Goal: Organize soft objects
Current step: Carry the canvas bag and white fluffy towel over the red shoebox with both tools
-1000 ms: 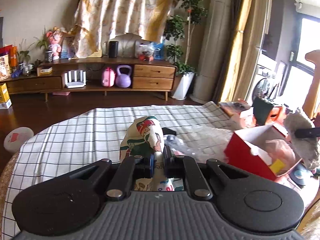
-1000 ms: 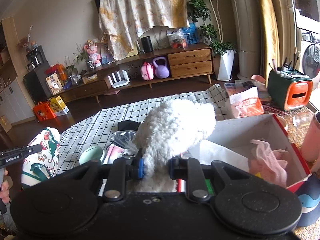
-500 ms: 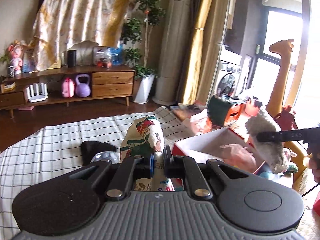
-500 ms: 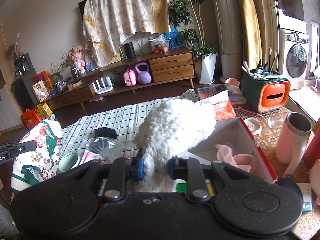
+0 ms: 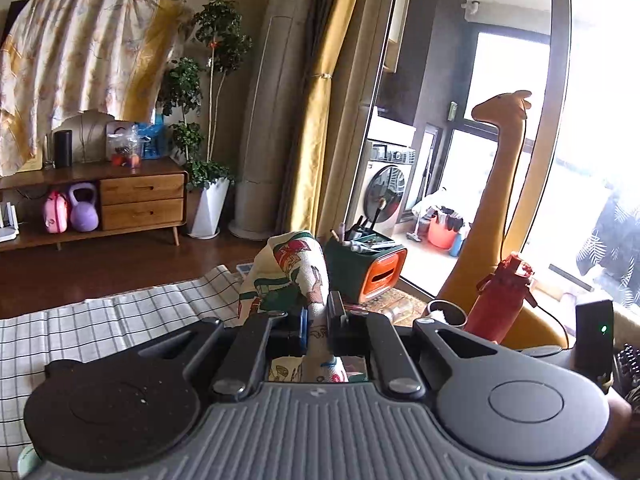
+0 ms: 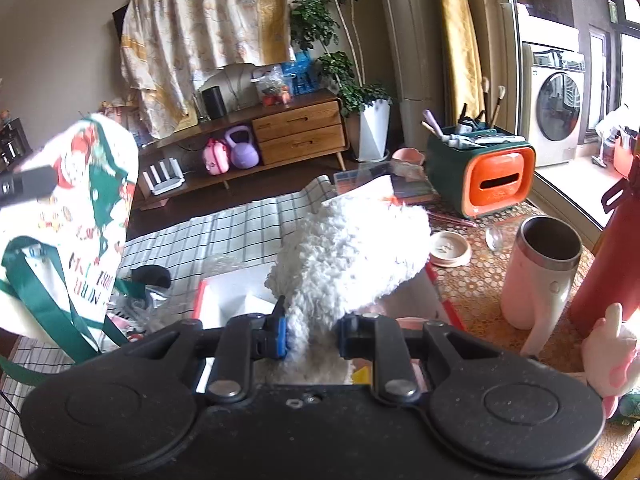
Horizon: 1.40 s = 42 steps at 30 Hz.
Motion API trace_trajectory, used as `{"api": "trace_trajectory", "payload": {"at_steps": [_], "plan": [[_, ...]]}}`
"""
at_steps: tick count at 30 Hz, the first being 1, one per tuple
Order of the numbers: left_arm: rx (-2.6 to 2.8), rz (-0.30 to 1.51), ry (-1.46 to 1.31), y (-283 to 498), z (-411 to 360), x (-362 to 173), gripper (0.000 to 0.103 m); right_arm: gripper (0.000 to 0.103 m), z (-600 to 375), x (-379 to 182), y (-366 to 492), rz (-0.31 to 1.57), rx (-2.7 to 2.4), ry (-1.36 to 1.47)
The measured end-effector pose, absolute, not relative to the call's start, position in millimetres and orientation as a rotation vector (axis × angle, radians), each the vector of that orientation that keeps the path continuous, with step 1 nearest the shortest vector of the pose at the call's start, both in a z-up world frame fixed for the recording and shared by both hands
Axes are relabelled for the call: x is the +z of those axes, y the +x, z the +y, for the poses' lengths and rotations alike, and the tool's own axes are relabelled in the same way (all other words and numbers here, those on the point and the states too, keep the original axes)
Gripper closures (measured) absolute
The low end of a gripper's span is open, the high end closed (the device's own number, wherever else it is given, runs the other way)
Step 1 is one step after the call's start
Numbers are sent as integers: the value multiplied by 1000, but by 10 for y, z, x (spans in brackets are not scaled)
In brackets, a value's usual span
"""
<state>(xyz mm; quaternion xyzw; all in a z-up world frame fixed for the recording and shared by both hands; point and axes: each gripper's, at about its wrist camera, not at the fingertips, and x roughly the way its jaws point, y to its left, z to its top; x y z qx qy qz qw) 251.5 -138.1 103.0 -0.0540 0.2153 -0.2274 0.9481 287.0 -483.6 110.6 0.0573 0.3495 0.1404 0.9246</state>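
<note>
Left gripper [image 5: 318, 322], clamped on the printed cloth bag [image 5: 292, 276], has swung rightward toward the window; right gripper [image 6: 311, 338] grips the white fluffy item [image 6: 352, 256] above the red box [image 6: 434, 276], probably both headed there.

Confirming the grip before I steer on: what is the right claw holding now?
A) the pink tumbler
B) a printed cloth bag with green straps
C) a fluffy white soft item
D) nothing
C: in the right wrist view the right claw is shut on the fluffy white soft item, its pads pressing in from both sides, above the red-edged box.
</note>
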Motion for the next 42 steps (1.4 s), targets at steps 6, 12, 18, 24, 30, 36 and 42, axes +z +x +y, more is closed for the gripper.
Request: {"api": "trace_trajectory", "payload": {"at_steps": [6,12,18,24,30,36,42], "plan": [[-514,459,-126,2772,-1790,891,94,81,-5025,950,3055,742,252,132],[-531,517,-149,3024,-1992,502,94,81,-5097,682,3257,785,245,130],[-528,579,-175,3319,-2116,151,94,81,-5090,410,3411,823,251,106],[-513,663,-172,3479,-2130,-261,94,81,-5015,199,3516,860,297,63],[-507,717,-148,3538,-2169,-521,94,77,-4925,50,3587,887,321,10],[-516,772,-120,3544,-2300,-693,94,72,-4924,-27,3562,897,340,7],[-537,810,-124,3573,-2418,-807,94,49,-4981,23,3483,880,343,-30]]}}
